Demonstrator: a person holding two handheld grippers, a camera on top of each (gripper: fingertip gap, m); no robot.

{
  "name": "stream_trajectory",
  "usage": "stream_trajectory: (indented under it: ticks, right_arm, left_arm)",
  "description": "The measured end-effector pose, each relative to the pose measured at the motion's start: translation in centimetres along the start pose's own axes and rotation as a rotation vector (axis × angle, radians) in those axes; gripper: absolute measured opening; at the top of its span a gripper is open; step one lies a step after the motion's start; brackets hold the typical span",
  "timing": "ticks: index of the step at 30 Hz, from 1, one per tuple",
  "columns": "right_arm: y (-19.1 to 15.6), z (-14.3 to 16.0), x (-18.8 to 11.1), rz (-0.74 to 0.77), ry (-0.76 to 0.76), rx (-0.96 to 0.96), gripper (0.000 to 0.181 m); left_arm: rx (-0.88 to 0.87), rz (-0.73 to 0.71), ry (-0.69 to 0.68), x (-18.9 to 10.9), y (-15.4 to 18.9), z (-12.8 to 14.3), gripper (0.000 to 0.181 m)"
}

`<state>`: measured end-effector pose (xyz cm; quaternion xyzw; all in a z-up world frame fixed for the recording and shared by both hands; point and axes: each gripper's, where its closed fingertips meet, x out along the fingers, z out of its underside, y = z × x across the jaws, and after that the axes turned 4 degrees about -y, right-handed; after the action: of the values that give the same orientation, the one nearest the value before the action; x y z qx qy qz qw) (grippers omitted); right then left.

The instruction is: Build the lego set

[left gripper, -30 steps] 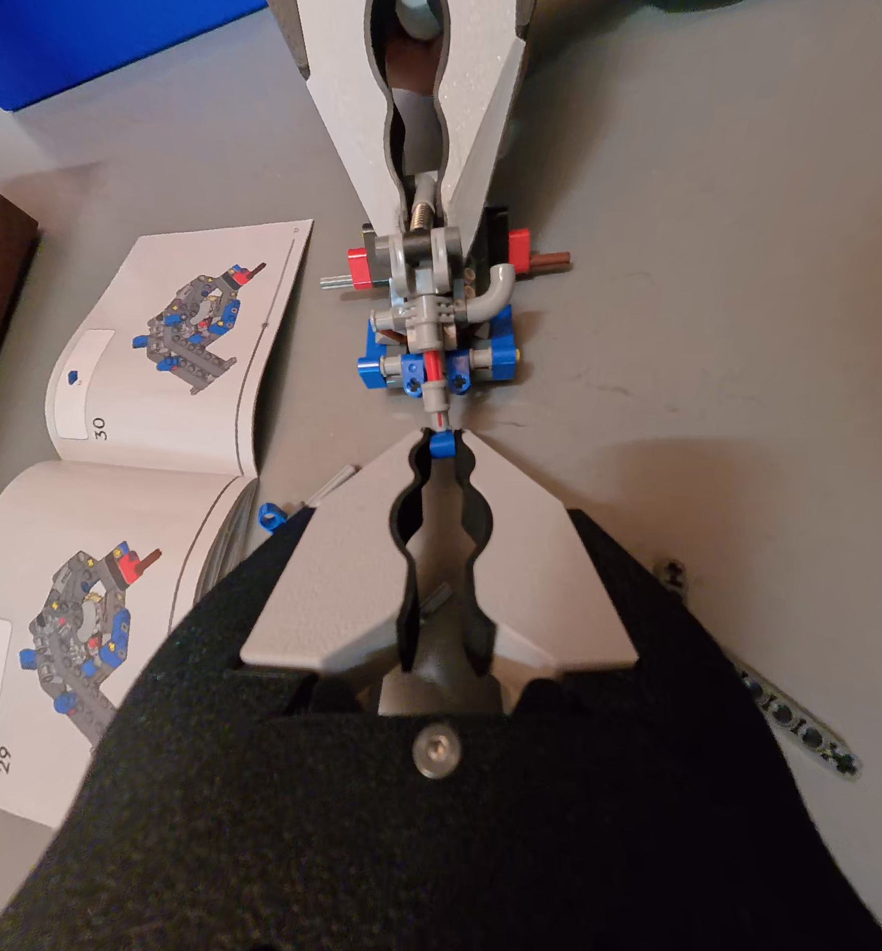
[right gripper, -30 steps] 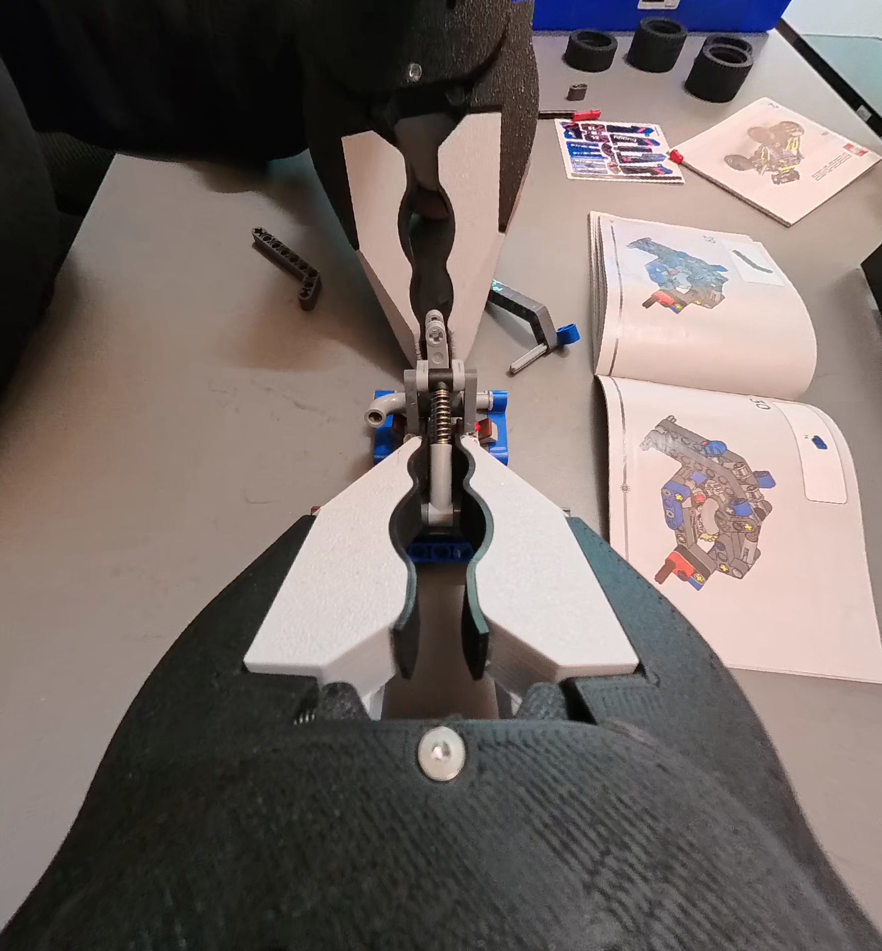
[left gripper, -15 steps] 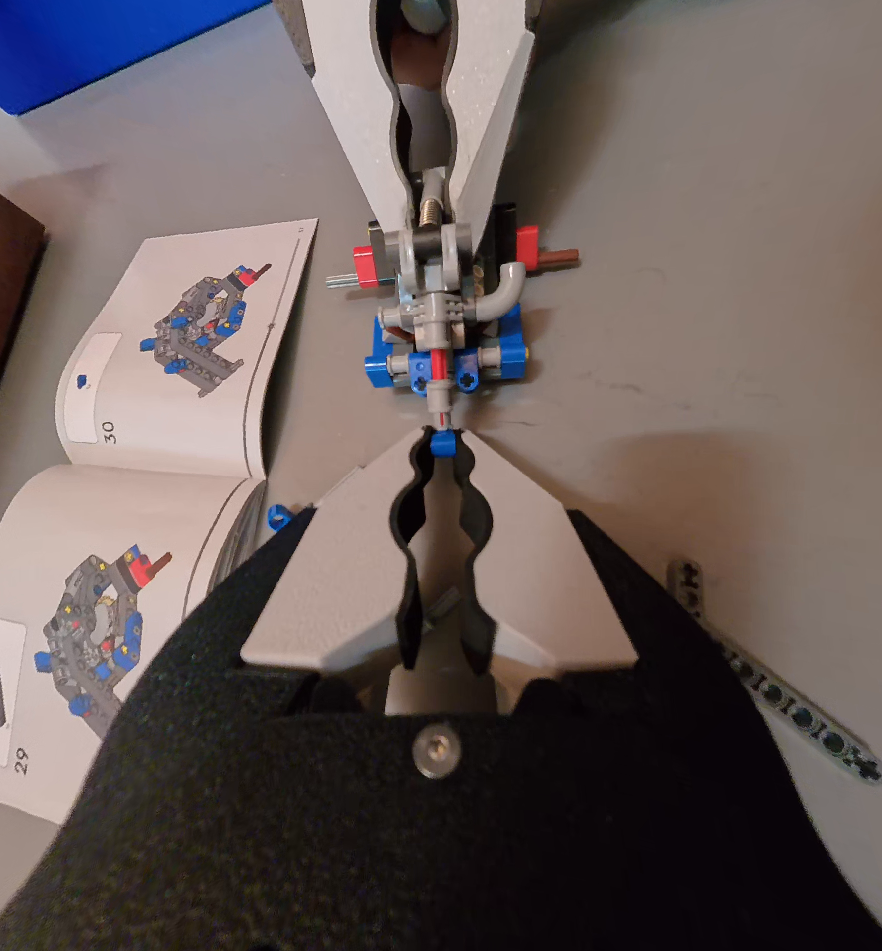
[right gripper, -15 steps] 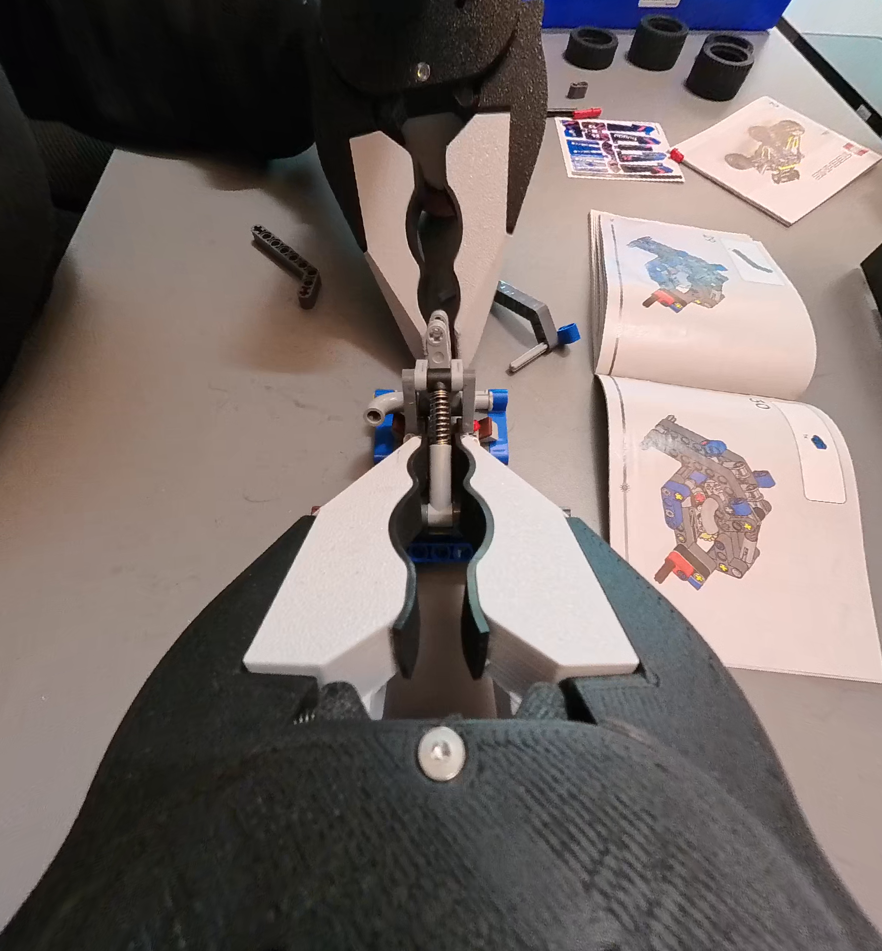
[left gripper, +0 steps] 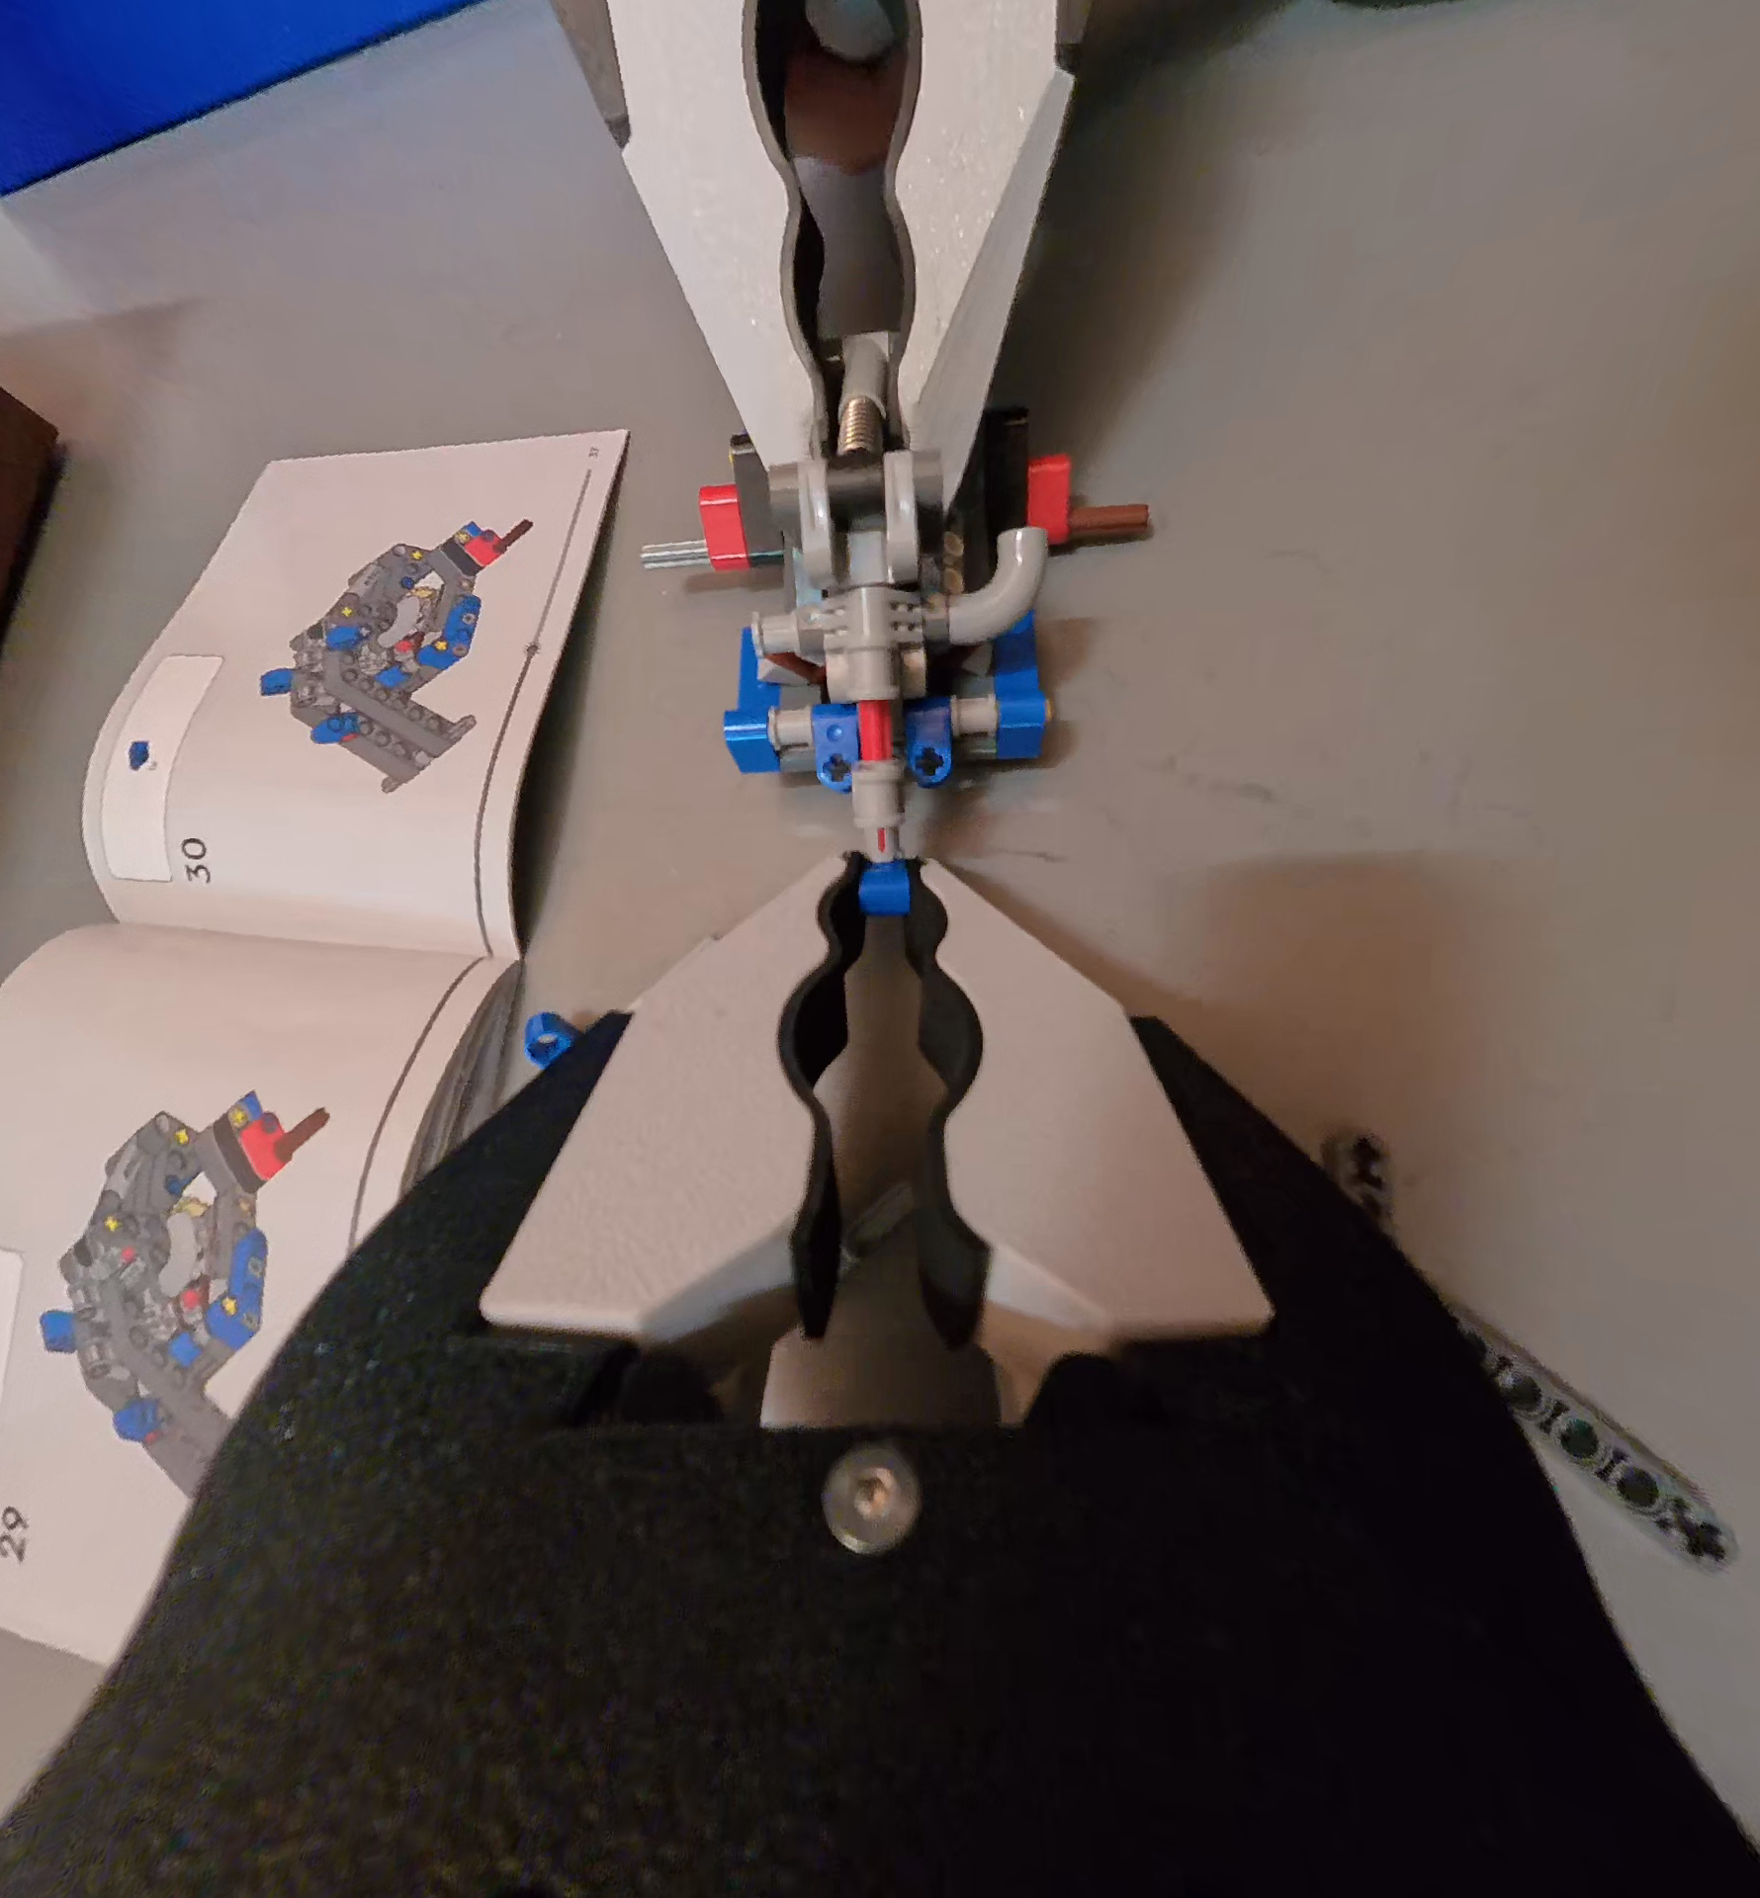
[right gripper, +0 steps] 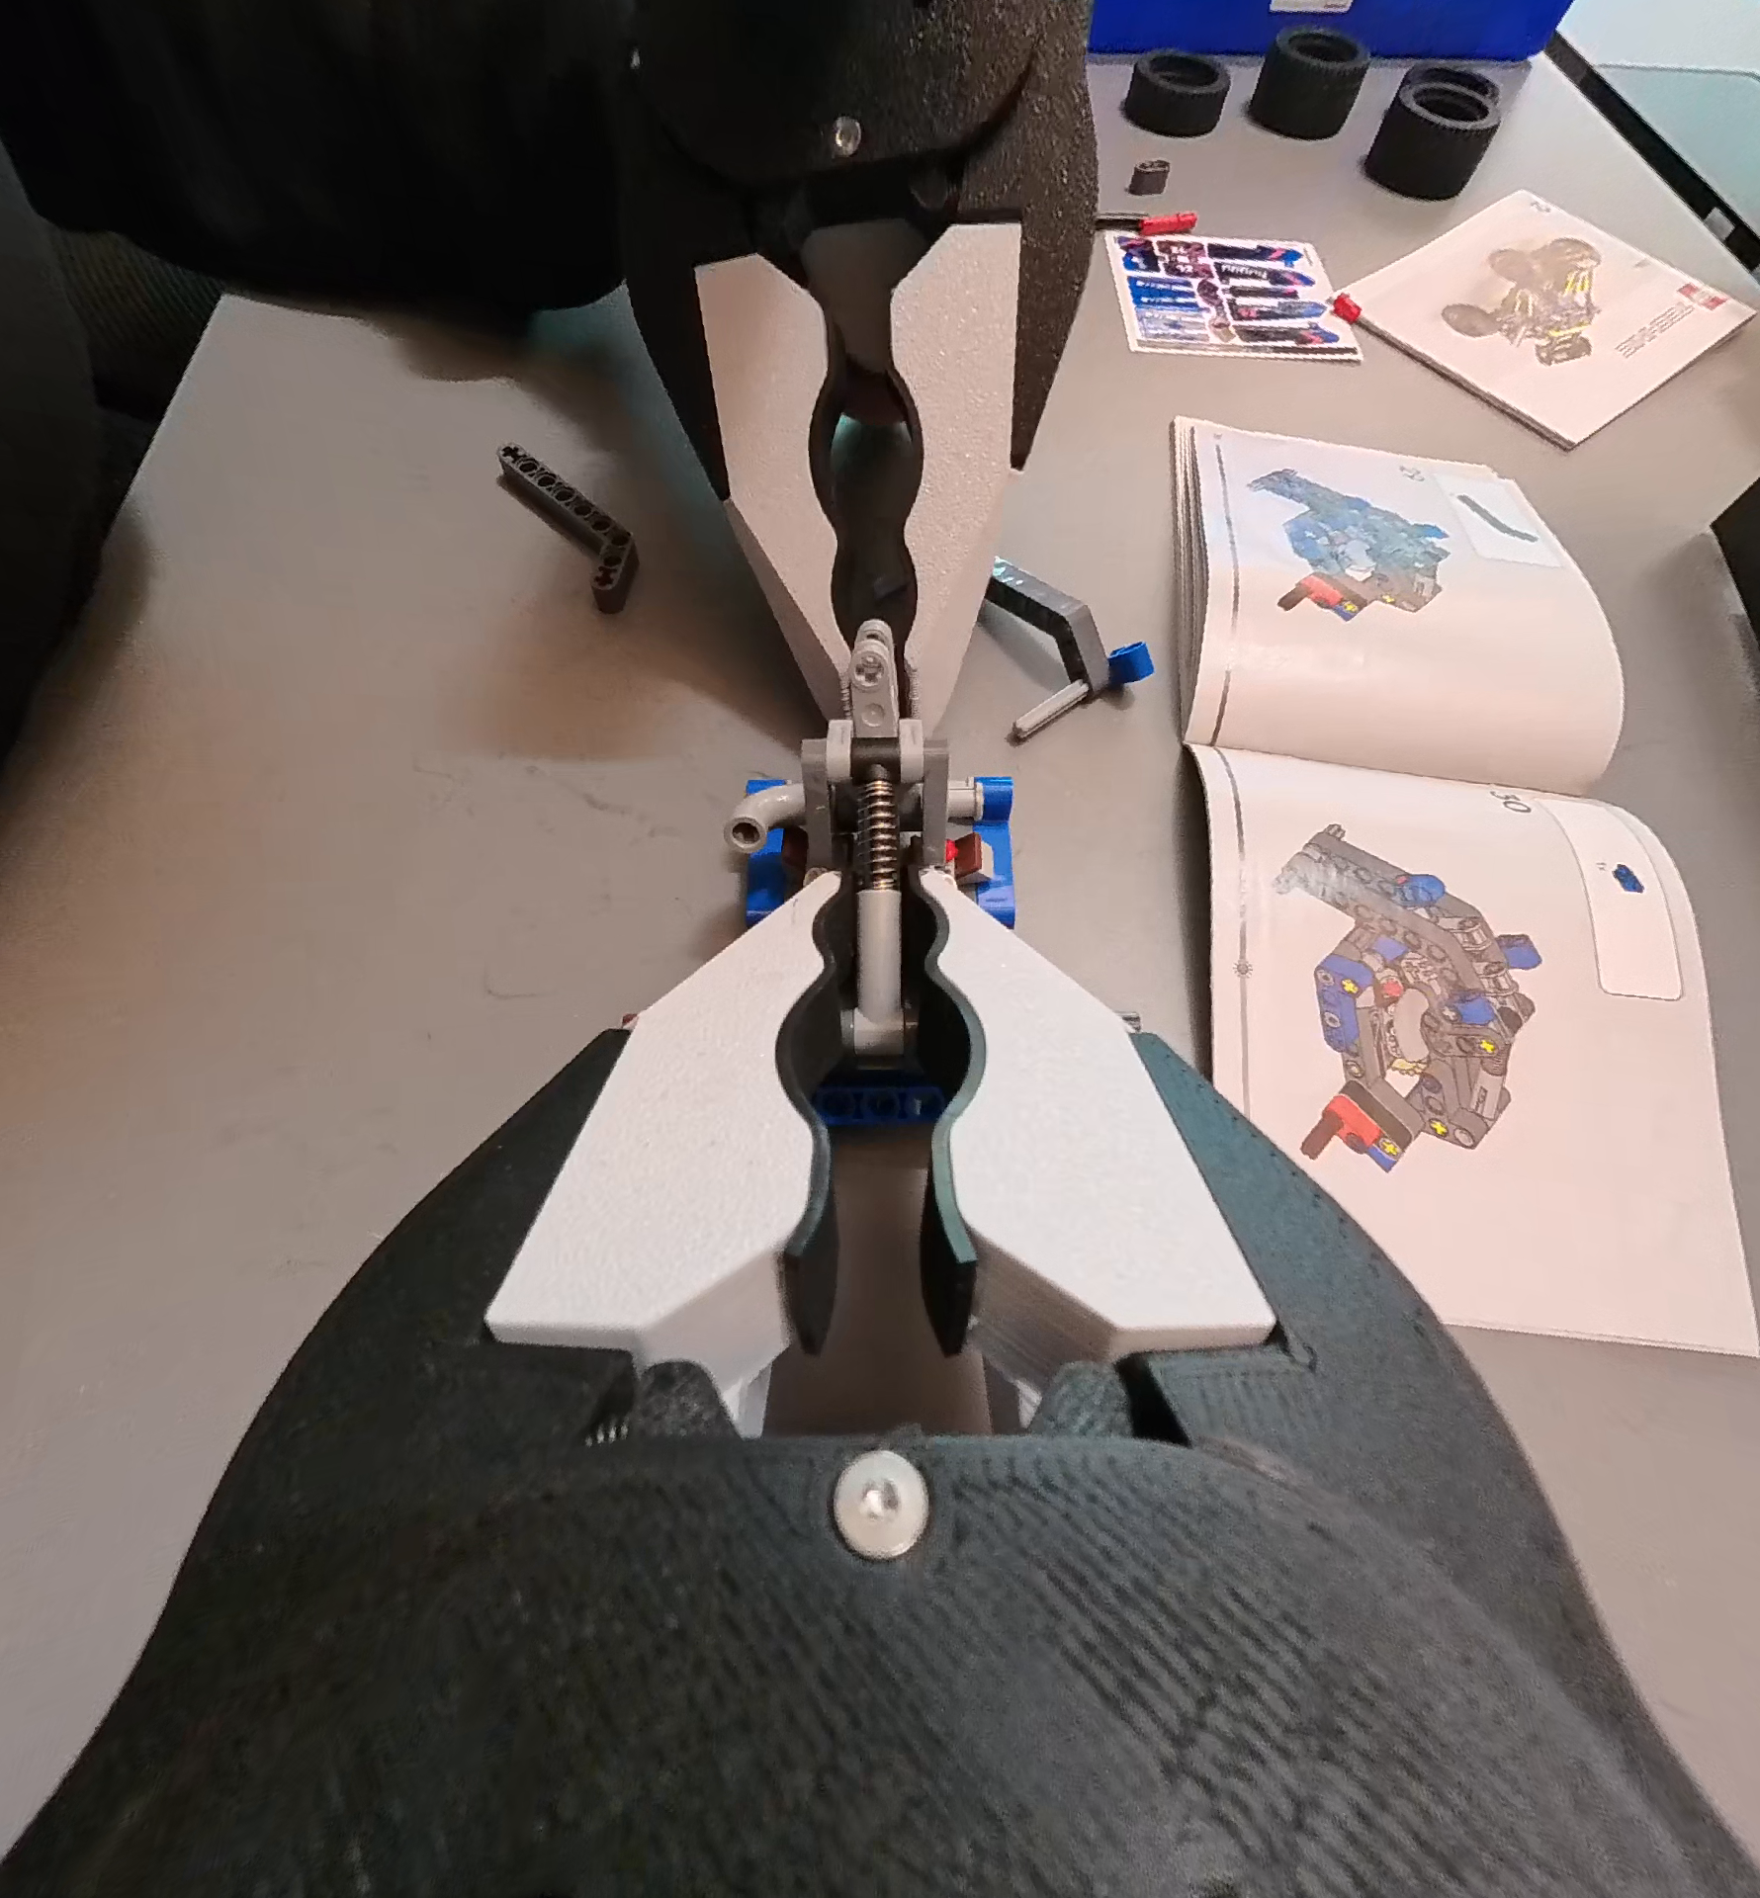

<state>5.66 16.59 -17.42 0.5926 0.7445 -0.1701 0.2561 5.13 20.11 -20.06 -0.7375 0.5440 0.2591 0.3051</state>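
The partly built lego model (left gripper: pixel 886 637) of grey, blue and red parts sits on the grey table (left gripper: pixel 1420 514). My left gripper (left gripper: pixel 881 885) is shut on a small blue piece (left gripper: pixel 881 891), held just short of the tip of the model's red axle (left gripper: pixel 876 729). My right gripper (right gripper: pixel 876 888) is shut on the model's grey shock absorber (right gripper: pixel 878 945), which carries a spring, and it shows from the top in the left wrist view (left gripper: pixel 860 411). The left gripper (right gripper: pixel 876 657) comes in from the far side of the model (right gripper: pixel 876 811).
An open instruction booklet (right gripper: pixel 1420 924) lies beside the model (left gripper: pixel 342 668). A black bent beam (right gripper: pixel 568 524), a grey angled part with a blue pin (right gripper: pixel 1061 627), a sticker sheet (right gripper: pixel 1225 298), a second booklet (right gripper: pixel 1544 308) and three black tyres (right gripper: pixel 1307 67) lie around. A blue box (left gripper: pixel 136 72) stands at the edge. One gripper's finger ends stand about 5 cm off the other's.
Almost nothing: both grippers shifted very slightly. The blue piece stays at the axle tip, and both grips hold as before.
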Motion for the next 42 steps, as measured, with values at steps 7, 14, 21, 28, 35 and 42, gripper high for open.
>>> stream_trajectory:
  ticks: [7,14,21,28,35,42]
  right_arm:
    - [0.0,0.0,0.0,0.002,0.001,-0.005,0.006]
    - [0.0,0.0,0.0,0.0,0.001,-0.001,0.006]
    - [0.0,0.0,0.0,-0.001,0.001,-0.001,0.006]
    - [0.0,0.0,0.0,-0.003,0.002,0.003,0.006]
    - [-0.1,-0.1,-0.1,-0.011,0.007,0.003,0.006]
    - [-0.1,-0.6,-0.7,-0.011,0.058,-0.004,0.021]
  left_arm:
    - [-0.004,0.018,0.011,0.0,0.4,0.0,0.007]
    - [0.007,0.013,0.016,-0.1,0.5,0.0,0.012]
    - [-0.05,0.005,0.023,-0.6,-0.1,0.3,0.03]
    - [-0.058,-0.029,0.084,-1.8,-0.5,-0.5,0.027]
    - [-0.088,-0.024,0.113,-2.3,-0.6,-0.5,0.029]
    - [-0.136,-0.033,0.169,-3.3,-1.1,-0.3,0.028]
